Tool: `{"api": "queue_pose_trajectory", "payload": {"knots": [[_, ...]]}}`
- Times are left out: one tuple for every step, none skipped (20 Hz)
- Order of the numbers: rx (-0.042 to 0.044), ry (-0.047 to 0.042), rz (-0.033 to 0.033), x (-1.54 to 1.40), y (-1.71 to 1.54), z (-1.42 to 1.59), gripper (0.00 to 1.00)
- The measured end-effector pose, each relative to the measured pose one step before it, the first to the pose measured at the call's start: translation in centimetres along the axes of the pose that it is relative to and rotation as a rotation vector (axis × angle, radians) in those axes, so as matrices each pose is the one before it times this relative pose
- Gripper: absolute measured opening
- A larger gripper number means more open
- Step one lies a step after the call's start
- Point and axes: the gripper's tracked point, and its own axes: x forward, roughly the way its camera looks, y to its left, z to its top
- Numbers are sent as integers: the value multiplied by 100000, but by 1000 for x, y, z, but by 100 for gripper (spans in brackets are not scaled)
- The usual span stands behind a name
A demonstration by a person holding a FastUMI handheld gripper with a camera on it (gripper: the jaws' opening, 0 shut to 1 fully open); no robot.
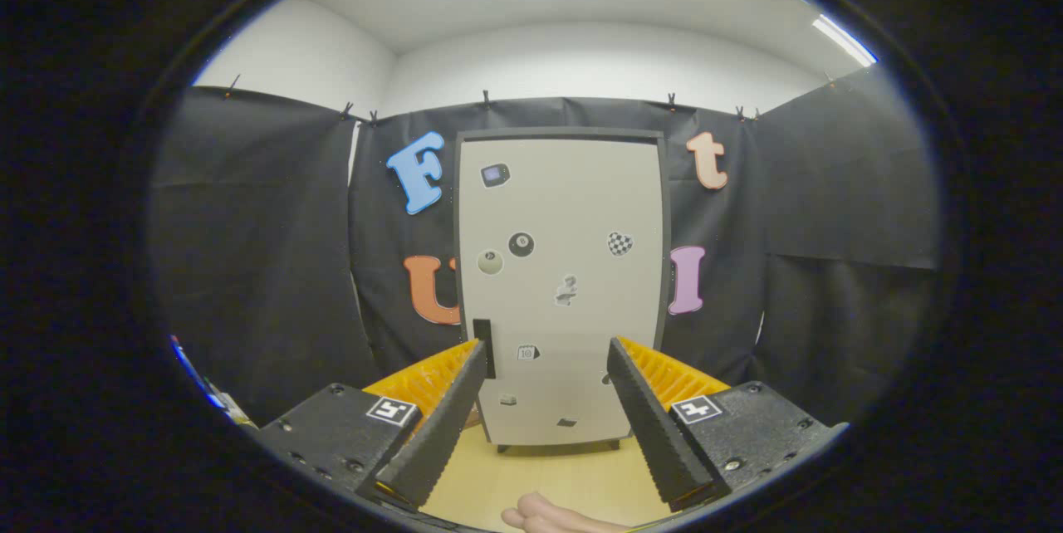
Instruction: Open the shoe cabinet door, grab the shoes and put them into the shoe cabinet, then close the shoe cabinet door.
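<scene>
The shoe cabinet [561,217] stands upright beyond my fingers, a tall pale-grey box with a dark frame. Its door is closed and carries several small stickers. A dark vertical handle [483,347] sits on the door's left edge, just past my left fingertip. My gripper [546,359] is open, with a wide gap between the fingers and nothing held. The lower half of the door shows through that gap. Part of a hand [544,515] lies on the floor below the fingers.
The cabinet rests on short feet on a light wooden floor [565,475]. Black cloth walls close in behind it and on both sides. A small coloured object [217,400] lies low at the far left by the cloth.
</scene>
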Motion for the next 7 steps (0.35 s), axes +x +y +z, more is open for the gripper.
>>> {"api": "queue_pose_trajectory", "payload": {"knots": [[-763, -1480, -391, -700, 21, 569, 97], [-367, -610, -291, -713, -10, 281, 97], [657, -973, 396, -642, 36, 438, 97], [890, -1386, 27, -532, 18, 441, 96], [52, -1206, -227, -308, -57, 335, 96], [-800, -412, -1047, -139, -253, -72, 96], [-896, -353, -322, -196, -20, -3, 97]]}}
